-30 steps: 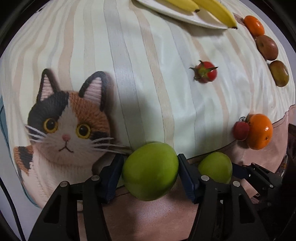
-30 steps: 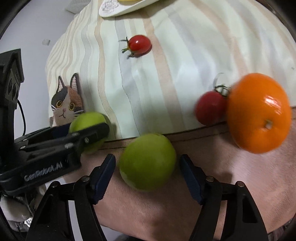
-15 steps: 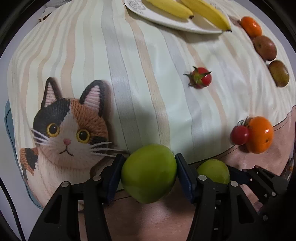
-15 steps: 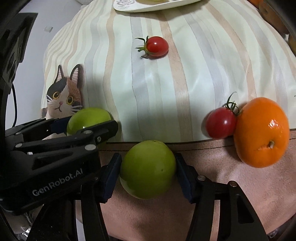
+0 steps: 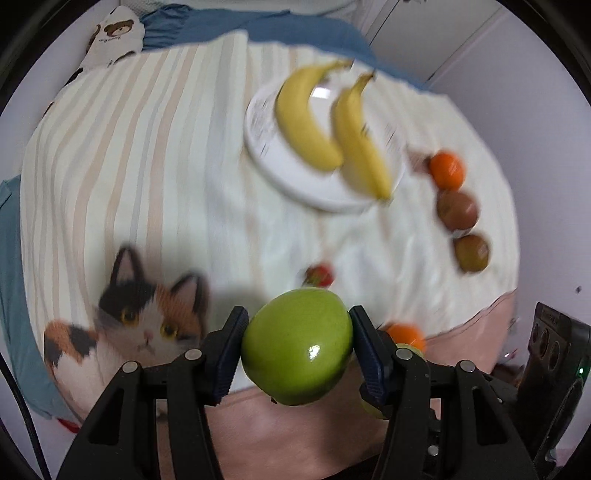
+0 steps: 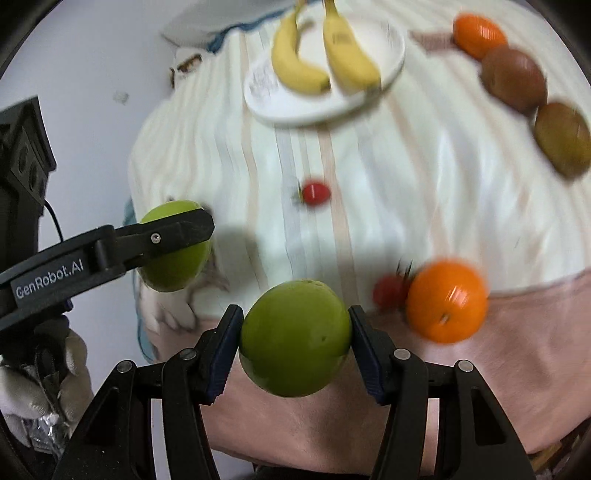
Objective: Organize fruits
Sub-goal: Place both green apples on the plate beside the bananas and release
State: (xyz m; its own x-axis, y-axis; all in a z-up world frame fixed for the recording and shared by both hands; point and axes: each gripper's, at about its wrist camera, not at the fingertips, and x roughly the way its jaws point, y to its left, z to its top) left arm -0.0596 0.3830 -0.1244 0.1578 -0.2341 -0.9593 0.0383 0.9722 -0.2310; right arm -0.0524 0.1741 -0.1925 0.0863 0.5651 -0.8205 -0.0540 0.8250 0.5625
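My left gripper (image 5: pixel 297 345) is shut on a green apple (image 5: pixel 297 345) and holds it above the near edge of the striped cloth. My right gripper (image 6: pixel 294 338) is shut on a second green apple (image 6: pixel 294 338), also in the air. The left gripper with its apple (image 6: pixel 173 245) shows at the left of the right wrist view. A white plate (image 5: pixel 280 162) with two bananas (image 5: pixel 308 122) lies at the far side; it also shows in the right wrist view (image 6: pixel 288 107). Both views are blurred.
On the cloth lie a cherry tomato (image 6: pixel 316 192), another tomato (image 6: pixel 389 291) touching an orange (image 6: pixel 447 301), and at the far right a small orange (image 6: pixel 478 35) and two brown fruits (image 6: pixel 513 79). A cat picture (image 5: pixel 144 321) marks the near left.
Both grippers have risen with their green apples, off the cloth. The view now takes in the whole plate with the bananas.
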